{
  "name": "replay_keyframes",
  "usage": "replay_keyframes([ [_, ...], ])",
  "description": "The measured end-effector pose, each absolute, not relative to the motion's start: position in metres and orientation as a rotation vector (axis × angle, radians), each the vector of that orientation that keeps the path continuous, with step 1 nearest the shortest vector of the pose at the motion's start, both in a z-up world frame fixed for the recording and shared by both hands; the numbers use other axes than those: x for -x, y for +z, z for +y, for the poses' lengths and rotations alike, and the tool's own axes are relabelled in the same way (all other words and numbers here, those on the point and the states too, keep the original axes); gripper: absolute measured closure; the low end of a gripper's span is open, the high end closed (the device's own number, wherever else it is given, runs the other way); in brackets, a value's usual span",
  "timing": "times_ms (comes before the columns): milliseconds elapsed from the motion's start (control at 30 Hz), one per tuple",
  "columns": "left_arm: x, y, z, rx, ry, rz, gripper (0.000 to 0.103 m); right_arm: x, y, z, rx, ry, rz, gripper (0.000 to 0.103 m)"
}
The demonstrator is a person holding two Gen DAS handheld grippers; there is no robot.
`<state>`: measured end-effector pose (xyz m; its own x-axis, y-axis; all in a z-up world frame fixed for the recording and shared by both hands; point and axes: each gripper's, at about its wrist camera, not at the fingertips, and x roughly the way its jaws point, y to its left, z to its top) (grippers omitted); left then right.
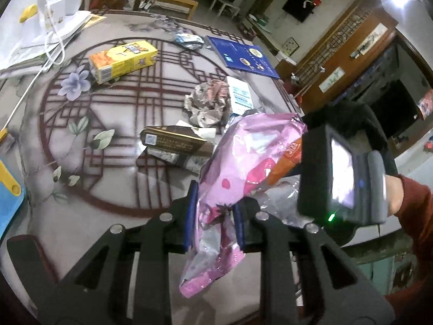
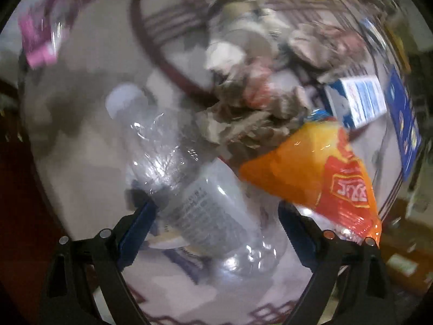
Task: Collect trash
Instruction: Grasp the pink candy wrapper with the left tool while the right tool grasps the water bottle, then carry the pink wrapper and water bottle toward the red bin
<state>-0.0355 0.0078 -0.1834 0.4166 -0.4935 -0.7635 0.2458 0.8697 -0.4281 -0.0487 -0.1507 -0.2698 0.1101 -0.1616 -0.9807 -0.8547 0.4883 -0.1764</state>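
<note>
Here left tongs (image 1: 213,216) clamp pink wrapper (image 1: 243,157); right tongs (image 2: 216,211) gape around bottle (image 2: 200,205).

Patterned table (image 1: 113,211) with scattered trash (image 1: 208,104)

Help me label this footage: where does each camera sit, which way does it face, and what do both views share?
Left wrist: rides on the left tool, looking down across the patterned round table; its fingers clamp a pink foil wrapper; the person's red sleeve shows.
Right wrist: rides on the right tool, facing almost straight down, blurred; its open fingers straddle a clear plastic bottle.
Shared: the crumpled grey paper wad, orange snack bag and table.
</note>
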Motion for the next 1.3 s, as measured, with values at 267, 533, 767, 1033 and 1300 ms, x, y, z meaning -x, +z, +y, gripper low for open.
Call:
replay_keyframes([
  [267, 0.035, -0.183, 0.027, 0.309, -0.397, 1.030, 0.080, 0.057, -0.256, -0.150, 0.767, 0.748, 1.430, 0.045],
  [533, 0.025, -0.179, 0.024, 0.313, -0.370, 1.017, 0.080, 0.053, -0.205, -0.197, 0.076, 0.791, 1.383, 0.047],
  [767, 0.008, -0.165, -0.002, 0.318, -0.402, 0.984, 0.080, 0.042, -0.155, -0.258, -0.361, 0.623, 1.155, 0.059],
  [1033, -0.008, -0.154, -0.025, 0.312, -0.409, 0.964, 0.080, 0.047, -0.156, -0.268, -0.433, 0.480, 1.119, 0.059],
  [1300, -0.011, -0.159, -0.038, 0.296, -0.399, 0.984, 0.080, 0.044, -0.149, -0.286, -0.439, 0.393, 1.081, 0.059],
])
